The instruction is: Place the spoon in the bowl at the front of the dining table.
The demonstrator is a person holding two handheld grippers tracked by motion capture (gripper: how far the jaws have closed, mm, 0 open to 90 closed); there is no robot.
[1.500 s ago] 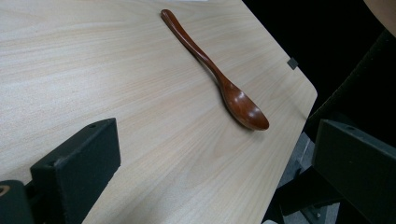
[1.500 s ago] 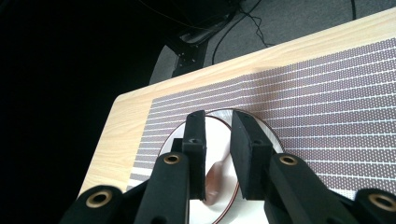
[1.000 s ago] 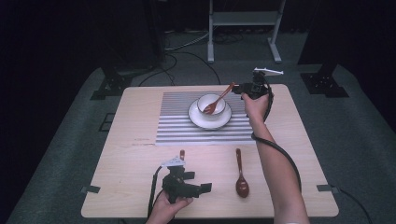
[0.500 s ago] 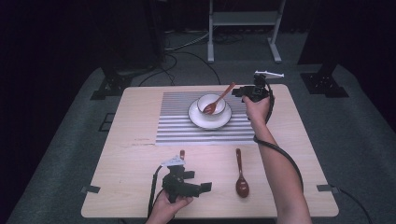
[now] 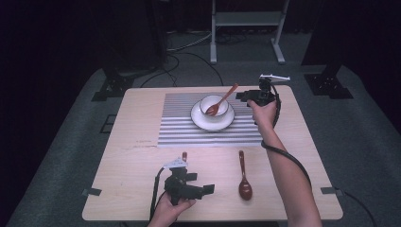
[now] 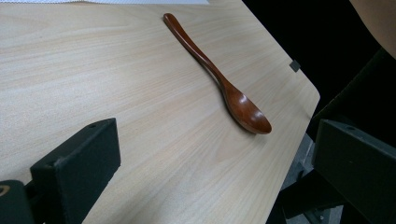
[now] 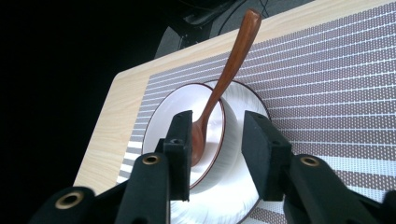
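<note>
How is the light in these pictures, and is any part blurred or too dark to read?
High view: table evenly lit, floor and background nearly black. Left gripper view: the spoon on the table is sharp with a small glare in its bowl, the jaws near the camera soft. Right gripper view: white bowl bright, its left surroundings black, jaws slightly blurred.

place: lab/studio | signs: black backdrop, grey carpet, metal stand, floor cables

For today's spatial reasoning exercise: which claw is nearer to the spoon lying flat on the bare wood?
Left. The left claw sits just left of the spoon near the table's front edge, jaws open. The right claw is far back beside the bowl.
</note>
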